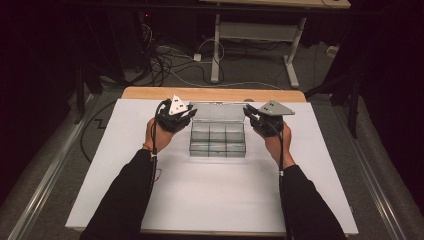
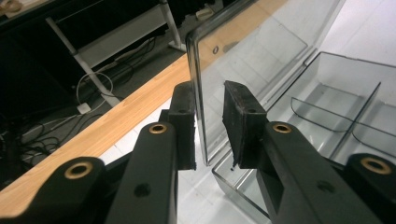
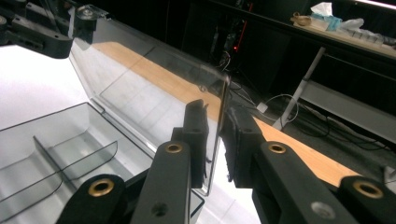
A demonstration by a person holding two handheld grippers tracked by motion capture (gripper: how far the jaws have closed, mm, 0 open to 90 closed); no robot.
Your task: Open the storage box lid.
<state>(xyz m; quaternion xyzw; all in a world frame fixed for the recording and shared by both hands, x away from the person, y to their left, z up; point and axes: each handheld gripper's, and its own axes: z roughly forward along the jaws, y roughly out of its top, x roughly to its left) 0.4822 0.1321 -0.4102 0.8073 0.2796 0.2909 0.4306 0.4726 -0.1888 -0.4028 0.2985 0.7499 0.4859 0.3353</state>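
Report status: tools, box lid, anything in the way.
Left tool and right tool each straddle a side edge of the upright clear plastic lid; contact unclear. Clear compartment box open. Nothing blocking.

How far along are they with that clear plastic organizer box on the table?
The lid of the clear box already stands upright, so it is opened. In hand: the left hand-held gripper and the right hand-held gripper each straddle a side edge of the lid, with small gaps showing beside the pads. Whatever comes next, swinging the lid or filling, is still to do; the compartments look empty.
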